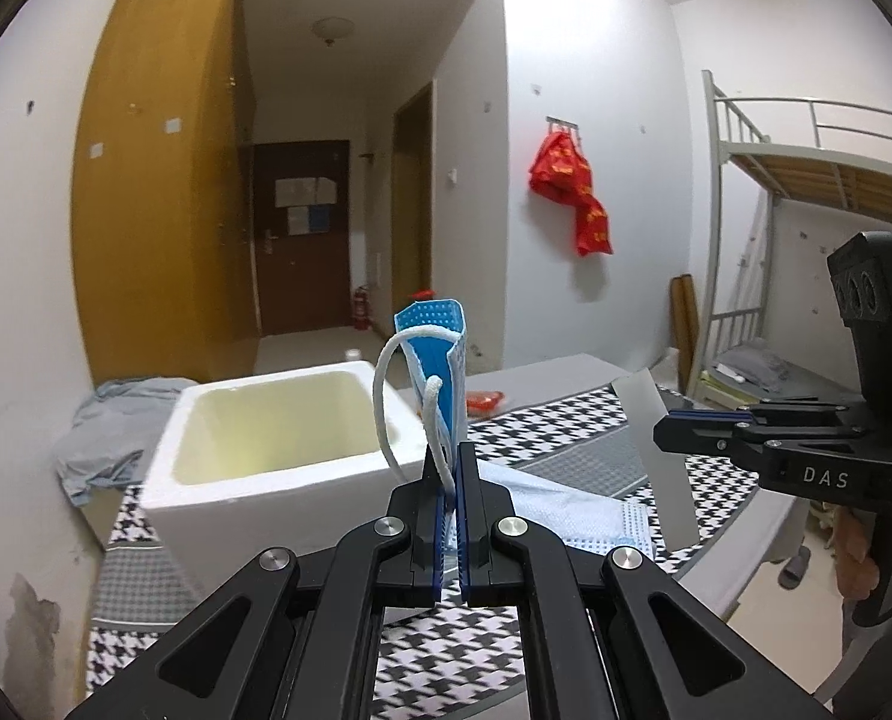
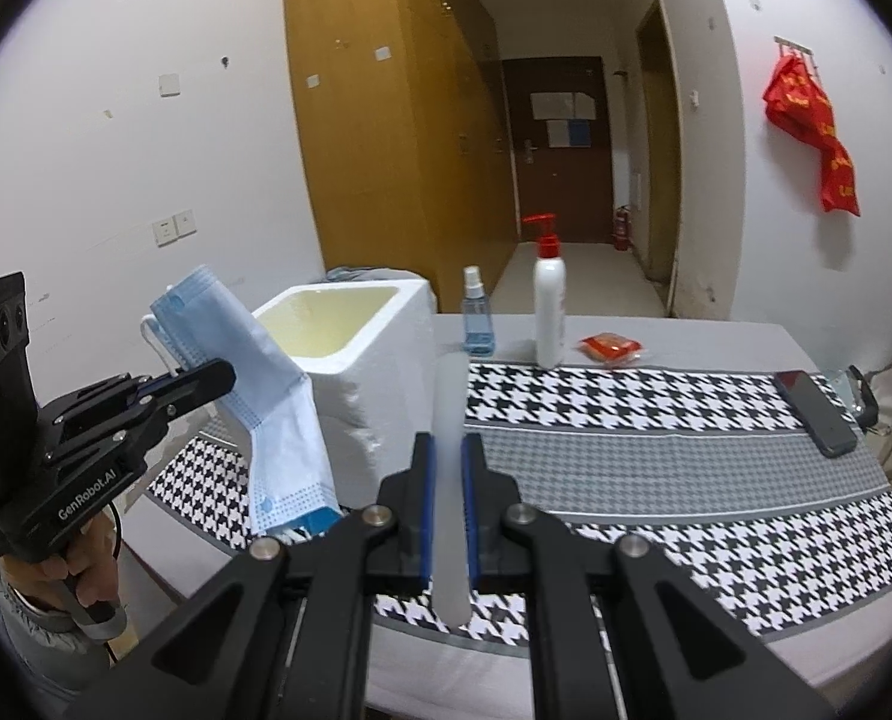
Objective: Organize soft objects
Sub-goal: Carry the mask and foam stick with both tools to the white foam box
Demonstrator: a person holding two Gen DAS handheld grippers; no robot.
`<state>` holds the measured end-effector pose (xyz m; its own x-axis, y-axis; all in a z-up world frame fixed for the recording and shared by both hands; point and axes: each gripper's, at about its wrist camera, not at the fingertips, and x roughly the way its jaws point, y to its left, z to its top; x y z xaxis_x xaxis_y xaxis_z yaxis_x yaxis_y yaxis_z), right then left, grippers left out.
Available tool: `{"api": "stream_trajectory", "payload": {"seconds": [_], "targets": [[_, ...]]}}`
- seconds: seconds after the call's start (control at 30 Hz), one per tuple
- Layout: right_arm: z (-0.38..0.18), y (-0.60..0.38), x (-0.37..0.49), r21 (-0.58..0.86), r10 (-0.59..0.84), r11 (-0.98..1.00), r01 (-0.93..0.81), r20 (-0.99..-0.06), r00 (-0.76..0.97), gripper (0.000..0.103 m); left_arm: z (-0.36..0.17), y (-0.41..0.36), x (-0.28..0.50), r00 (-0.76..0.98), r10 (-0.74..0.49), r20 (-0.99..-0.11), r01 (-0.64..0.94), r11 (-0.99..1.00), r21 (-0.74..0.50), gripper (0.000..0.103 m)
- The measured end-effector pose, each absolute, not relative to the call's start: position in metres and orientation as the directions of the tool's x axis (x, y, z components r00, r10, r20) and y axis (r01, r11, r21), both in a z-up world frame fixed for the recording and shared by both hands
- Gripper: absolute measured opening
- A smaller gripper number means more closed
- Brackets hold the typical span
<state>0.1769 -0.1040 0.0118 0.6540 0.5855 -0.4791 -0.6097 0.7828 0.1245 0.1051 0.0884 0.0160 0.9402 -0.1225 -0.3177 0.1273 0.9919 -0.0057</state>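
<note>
My left gripper (image 1: pixel 451 456) is shut on a blue face mask (image 1: pixel 437 360) with white ear loops, held above the table beside a white foam box (image 1: pixel 278 480). In the right wrist view the left gripper (image 2: pixel 221 372) holds the mask (image 2: pixel 266 414), which hangs down left of the box (image 2: pixel 380 378). My right gripper (image 2: pixel 446 450) is shut on a thin translucent plastic sheet (image 2: pixel 451 480), seen edge-on; in the left wrist view the right gripper (image 1: pixel 665 429) holds the sheet (image 1: pixel 662 456) upright. A white mask wrapper (image 1: pixel 572 510) lies on the table behind my left fingers.
The table has a houndstooth cloth (image 2: pixel 656 450). A blue spray bottle (image 2: pixel 476 318), a white pump bottle (image 2: pixel 549 306) and a red packet (image 2: pixel 613 348) stand at the back. A black phone (image 2: pixel 815 411) lies at the right. A grey cloth (image 1: pixel 104 438) is left of the box.
</note>
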Motion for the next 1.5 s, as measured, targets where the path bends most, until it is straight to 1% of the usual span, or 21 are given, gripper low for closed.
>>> {"api": "stream_trajectory", "payload": {"seconds": [0.73,1.5], "targets": [[0.014,-0.040,0.173,0.112,0.667,0.689,-0.716,-0.484,0.567,0.011,0.020,0.134,0.070,0.952,0.009,-0.306,-0.009,1.000,0.001,0.003],[0.029,-0.003,0.188,0.091,0.681,0.662,-0.744,-0.488,0.547,0.011,0.020,0.163,0.078,0.938,0.071,-0.339,-0.075,0.997,0.002,0.003]]}}
